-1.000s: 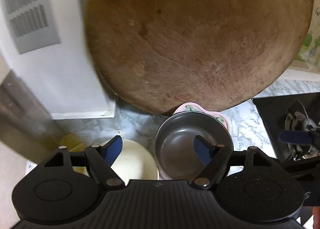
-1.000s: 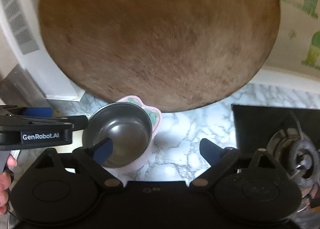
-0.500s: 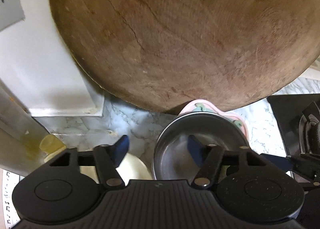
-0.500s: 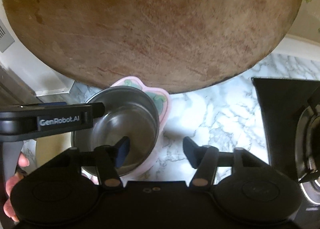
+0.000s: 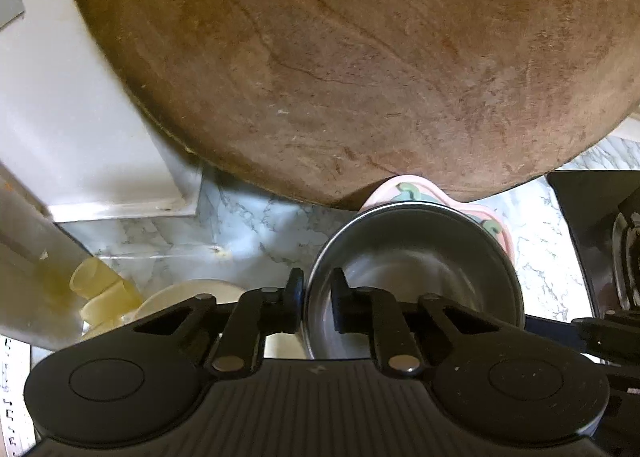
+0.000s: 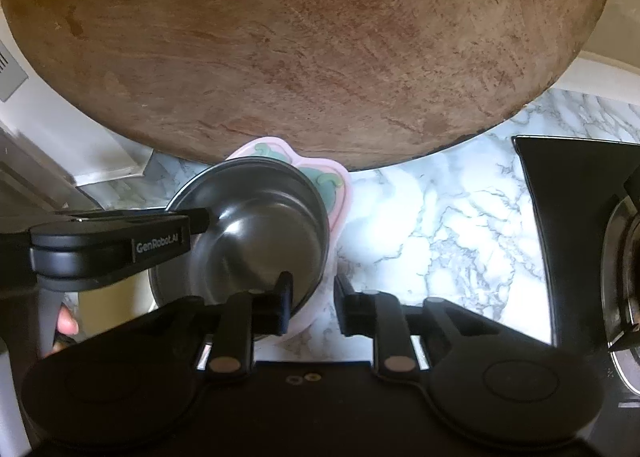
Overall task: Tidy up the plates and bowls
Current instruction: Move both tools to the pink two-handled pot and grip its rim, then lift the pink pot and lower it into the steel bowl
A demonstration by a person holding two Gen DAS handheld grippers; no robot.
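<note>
A steel bowl (image 5: 420, 273) sits inside a pink flower-shaped plate (image 5: 496, 225) on the marble counter. My left gripper (image 5: 317, 299) is shut on the bowl's left rim, one finger outside and one inside. My right gripper (image 6: 312, 303) is closed on the right rims of the steel bowl (image 6: 260, 229) and the pink plate (image 6: 332, 193), one finger inside the bowl and one outside the plate. The left gripper's arm (image 6: 112, 245) crosses the right wrist view. A cream plate (image 5: 192, 293) lies left of the bowl.
A large round wooden board (image 5: 340, 57) leans just behind the bowl. A black gas stove (image 6: 580, 225) stands to the right. A white appliance (image 5: 80, 137) and a yellowish plastic piece (image 5: 100, 289) are at the left. Marble counter (image 6: 432, 225) shows between bowl and stove.
Both grippers moved forward toward the board and closed: the left onto the steel bowl's left rim, the right onto the bowl and pink plate's right rims.
</note>
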